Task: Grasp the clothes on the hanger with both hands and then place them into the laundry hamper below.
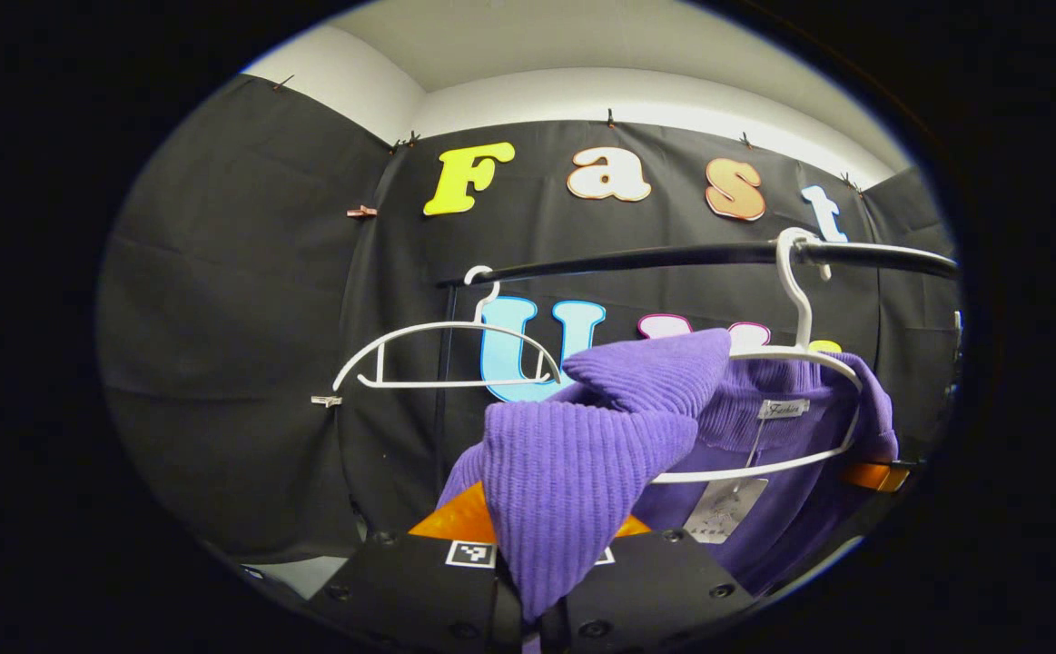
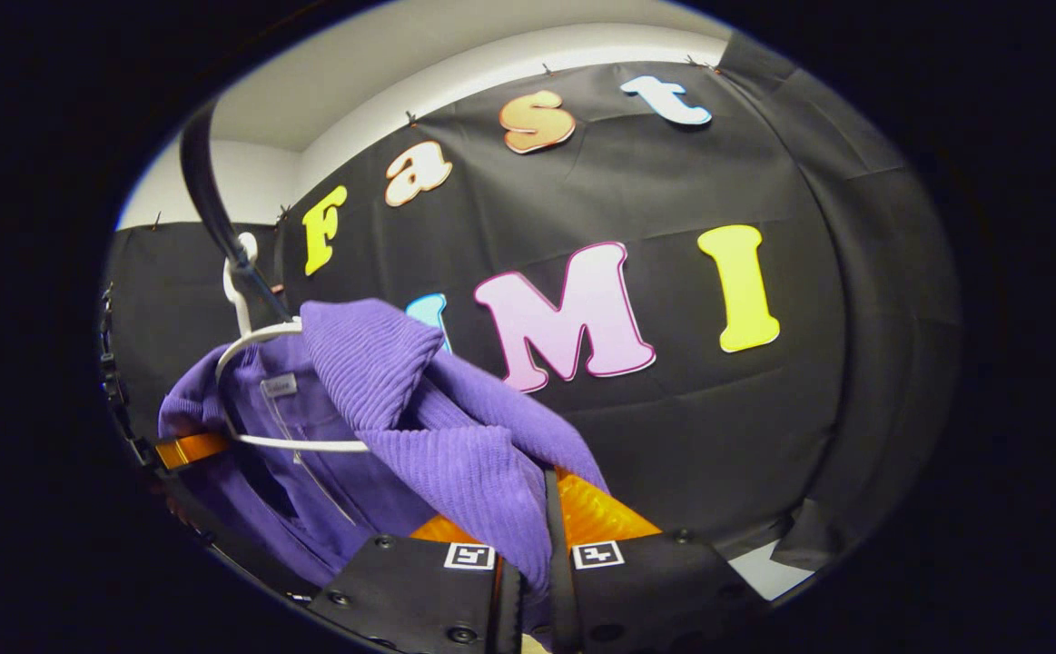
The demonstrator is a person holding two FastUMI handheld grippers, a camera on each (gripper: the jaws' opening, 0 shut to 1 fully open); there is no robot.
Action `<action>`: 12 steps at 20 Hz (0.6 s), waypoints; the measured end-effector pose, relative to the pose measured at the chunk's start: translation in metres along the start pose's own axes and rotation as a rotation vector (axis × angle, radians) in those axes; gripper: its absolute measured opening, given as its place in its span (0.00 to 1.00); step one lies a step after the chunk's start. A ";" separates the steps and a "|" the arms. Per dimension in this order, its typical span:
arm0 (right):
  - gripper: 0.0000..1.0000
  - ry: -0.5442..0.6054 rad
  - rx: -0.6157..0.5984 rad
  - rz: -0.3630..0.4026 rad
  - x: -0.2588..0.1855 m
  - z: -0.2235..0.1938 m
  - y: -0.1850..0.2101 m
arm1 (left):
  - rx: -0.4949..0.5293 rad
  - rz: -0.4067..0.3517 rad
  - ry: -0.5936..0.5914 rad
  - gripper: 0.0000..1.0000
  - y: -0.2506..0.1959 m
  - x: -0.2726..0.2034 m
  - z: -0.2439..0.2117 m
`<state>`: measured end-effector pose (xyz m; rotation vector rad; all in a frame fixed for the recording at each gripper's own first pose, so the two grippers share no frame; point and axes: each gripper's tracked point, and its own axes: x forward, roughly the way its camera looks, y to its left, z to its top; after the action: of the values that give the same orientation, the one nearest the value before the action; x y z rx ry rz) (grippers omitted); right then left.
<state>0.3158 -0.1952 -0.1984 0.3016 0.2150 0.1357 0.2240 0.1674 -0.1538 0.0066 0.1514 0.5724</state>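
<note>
Left gripper [image 1: 541, 599] clamped on a fold of the purple sweater [image 1: 573, 454], knit bunched between both fingers at 6 o'clock in the left gripper view; right gripper [image 2: 535, 590] likewise pinched tight on the same sweater [image 2: 455, 454], fabric running down into the narrow slot between its fingers at 6 o'clock in the right gripper view. Both grasps look done, so step one of the task is complete by my read. Sweater not free yet: collar and far shoulder drape over the white hanger [image 1: 800, 363], which hooks on the black rail [image 1: 673, 259] around 1 o'clock in the left gripper view; in the right gripper view that hanger [image 2: 255, 363] sits at 9 o'clock with the rail [image 2: 205, 200] curving up toward 10. One shoulder looks lifted and folded over toward the grippers, so removal seems partly underway, judging from the drape. Paper tag [image 1: 723, 509] dangles below the collar. Second white hanger [image 1: 446, 354], bare, hangs at 9 o'clock on the same rail. Orange-tipped part of the other gripper peeks at 4 o'clock past the garment, state from that angle unclear. Laundry hamper not visible from these angles. Left to do: pull the garment fully off the hanger, lower it, release into the hamper. Snag risk: collar catching on the hanger arm.
</note>
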 end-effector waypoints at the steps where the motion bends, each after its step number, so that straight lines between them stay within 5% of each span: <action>1: 0.17 -0.025 -0.001 -0.013 -0.001 0.007 -0.003 | 0.005 0.000 -0.010 0.10 0.001 -0.001 0.005; 10: 0.11 -0.180 0.001 -0.095 0.008 0.062 -0.018 | 0.052 -0.009 -0.180 0.10 0.015 0.000 0.063; 12: 0.16 -0.187 -0.011 -0.093 0.013 0.065 -0.016 | 0.066 0.000 -0.185 0.10 0.024 0.009 0.065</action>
<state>0.3453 -0.2261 -0.1449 0.2912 0.0429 0.0163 0.2281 0.1943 -0.0894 0.1231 -0.0097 0.5640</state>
